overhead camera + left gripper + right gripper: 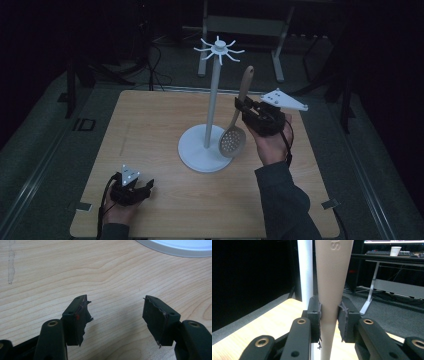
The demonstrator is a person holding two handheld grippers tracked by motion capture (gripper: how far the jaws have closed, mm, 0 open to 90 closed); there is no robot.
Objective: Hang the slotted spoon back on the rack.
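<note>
A beige slotted spoon (235, 134) hangs upright in the air, bowl down, handle up, just right of the white hook stand (214, 90). My right gripper (246, 106) is shut on its handle (329, 297), with the stand's pole (305, 272) close behind on the left. The spoon's bowl hovers over the edge of the stand's round base (197, 152). My left gripper (145, 186) rests low at the front left of the table. Its jaws stand wide apart over bare wood, nothing between them (115, 315). The base's rim (175, 247) lies ahead of it.
The wooden table (150, 125) stands on a grey floor in a dark room. The stand's top carries several short hooks (219, 49). A desk with a white cup (395, 250) and a keyboard stands behind, with metal frame legs (277, 55) beyond the table.
</note>
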